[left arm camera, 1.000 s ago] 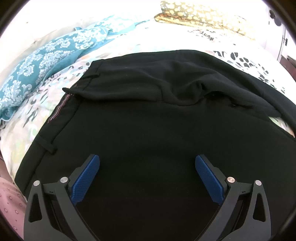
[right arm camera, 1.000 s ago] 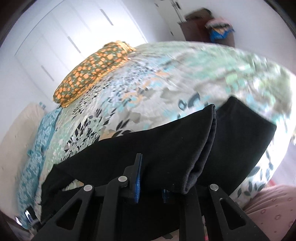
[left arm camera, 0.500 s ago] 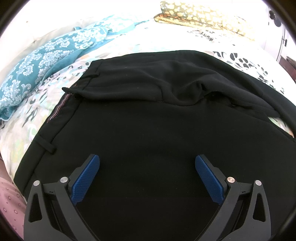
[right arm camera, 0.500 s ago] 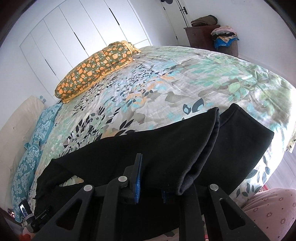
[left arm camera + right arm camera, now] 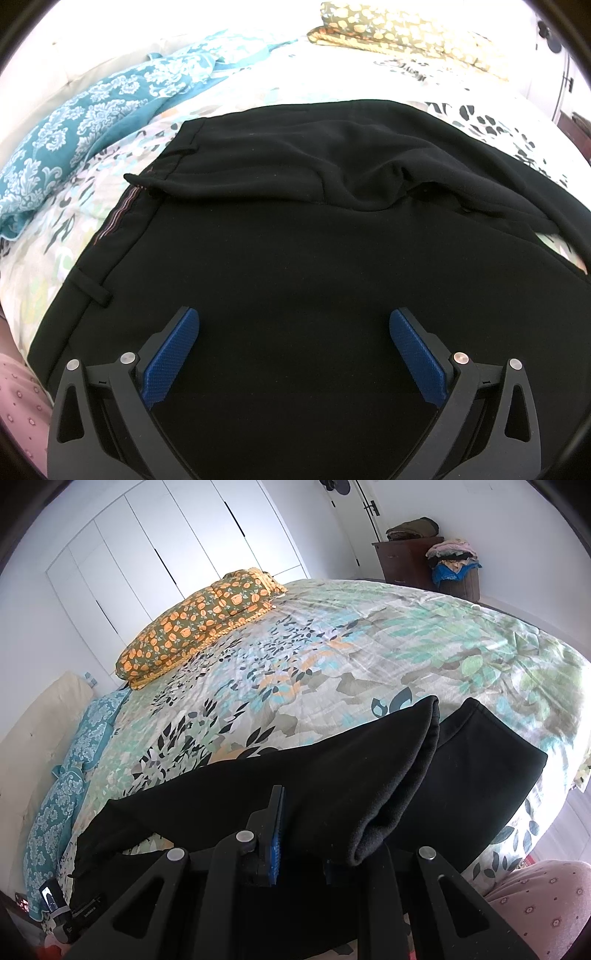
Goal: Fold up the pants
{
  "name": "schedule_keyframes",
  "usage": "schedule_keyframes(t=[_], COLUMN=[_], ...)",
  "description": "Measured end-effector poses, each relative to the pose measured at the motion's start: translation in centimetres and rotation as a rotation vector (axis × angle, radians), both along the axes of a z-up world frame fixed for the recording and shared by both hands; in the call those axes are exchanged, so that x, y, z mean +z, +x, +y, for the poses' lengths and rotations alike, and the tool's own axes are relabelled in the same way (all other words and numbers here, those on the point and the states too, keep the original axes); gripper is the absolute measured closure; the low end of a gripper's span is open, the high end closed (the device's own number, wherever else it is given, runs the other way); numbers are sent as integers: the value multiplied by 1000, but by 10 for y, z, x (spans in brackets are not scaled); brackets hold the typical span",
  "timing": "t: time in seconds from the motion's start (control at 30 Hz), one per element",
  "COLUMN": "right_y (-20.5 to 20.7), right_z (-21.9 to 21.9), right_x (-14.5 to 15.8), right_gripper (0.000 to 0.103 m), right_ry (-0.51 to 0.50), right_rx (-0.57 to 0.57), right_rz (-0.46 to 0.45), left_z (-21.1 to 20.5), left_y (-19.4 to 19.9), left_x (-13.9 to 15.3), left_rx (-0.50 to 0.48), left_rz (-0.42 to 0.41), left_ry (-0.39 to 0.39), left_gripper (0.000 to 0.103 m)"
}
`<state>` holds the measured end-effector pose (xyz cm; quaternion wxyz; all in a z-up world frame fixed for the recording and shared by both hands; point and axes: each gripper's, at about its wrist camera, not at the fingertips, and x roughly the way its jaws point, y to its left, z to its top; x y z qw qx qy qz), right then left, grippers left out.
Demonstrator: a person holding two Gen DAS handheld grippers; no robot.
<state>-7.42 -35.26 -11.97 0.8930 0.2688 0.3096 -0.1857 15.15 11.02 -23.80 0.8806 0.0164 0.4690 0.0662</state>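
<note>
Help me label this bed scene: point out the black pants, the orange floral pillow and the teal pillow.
black pants (image 5: 314, 295), left wrist view, flat seat panel.
orange floral pillow (image 5: 192, 627), right wrist view, top face.
teal pillow (image 5: 92, 122), left wrist view, patterned top.

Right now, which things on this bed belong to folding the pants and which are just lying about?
Part of the job:
black pants
right gripper, shut on a pant leg
left gripper, open over the pants

Just lying about:
orange floral pillow
teal patterned pillow
leaf-print bedspread
</note>
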Motion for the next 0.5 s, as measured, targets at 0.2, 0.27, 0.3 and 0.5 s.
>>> schedule_keyframes(t=[0.2, 0.27, 0.3, 0.5], right_y=[-8, -11, -12, -18], right_z=[-1, 1, 1, -3], right_x=[6, 9, 11, 15], right_gripper=[85, 85, 85, 85], right_ry=[5, 5, 3, 16], right_rx=[9, 21, 27, 38], right_rz=[-22, -35, -39, -86], left_z=[5, 12, 13, -8], left_y=[21, 37, 45, 122], left_x=[31, 48, 51, 81], left_rx=[18, 33, 41, 38], left_rz=[153, 127, 127, 131], left_ry=[-155, -291, -321, -401], left_gripper=[1, 1, 1, 1])
